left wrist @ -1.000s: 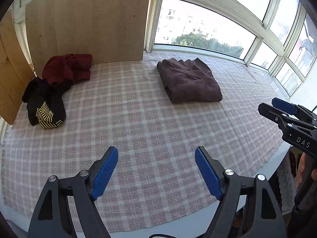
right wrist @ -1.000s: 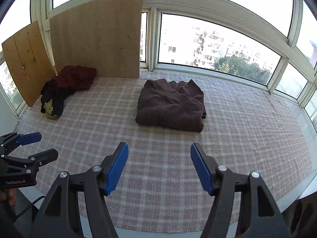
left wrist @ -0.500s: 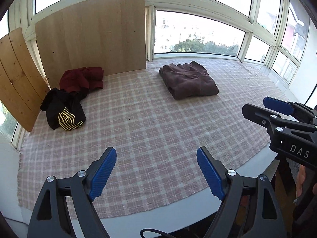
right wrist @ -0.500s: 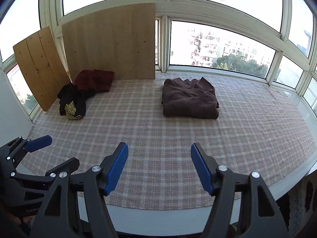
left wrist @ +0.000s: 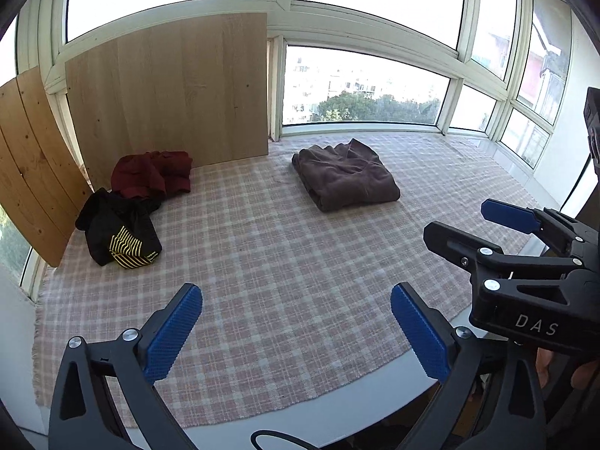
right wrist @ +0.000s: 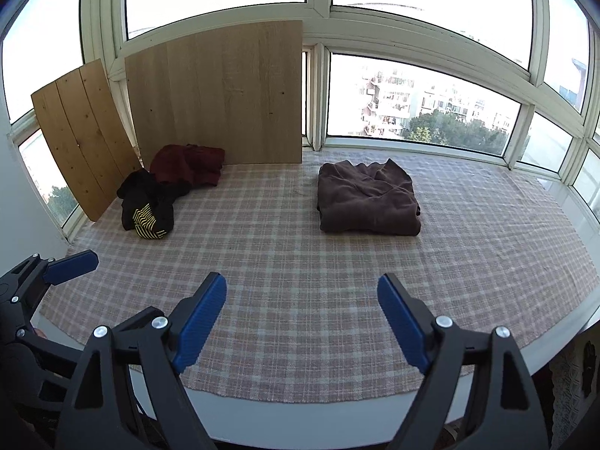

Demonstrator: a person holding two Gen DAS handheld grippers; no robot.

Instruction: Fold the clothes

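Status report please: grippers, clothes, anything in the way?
Left hand-held gripper and right hand-held gripper opening, nothing between jaws. Brown garment folded; maroon garment and black garment crumpled. Nothing in the way.

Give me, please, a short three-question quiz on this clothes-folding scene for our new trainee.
1. True or false: the brown garment is already folded.
2. Which garment lies nearest the leaning wooden boards? A) brown B) dark red C) white
3. Fill in: both tongs hold ____.

Key:
1. True; it lies as a neat bundle on the checked cloth.
2. B; the dark red garment is crumpled at their foot, touching the black garment with yellow stripes.
3. Nothing; the left tongs and right tongs are opening, with nothing between them.
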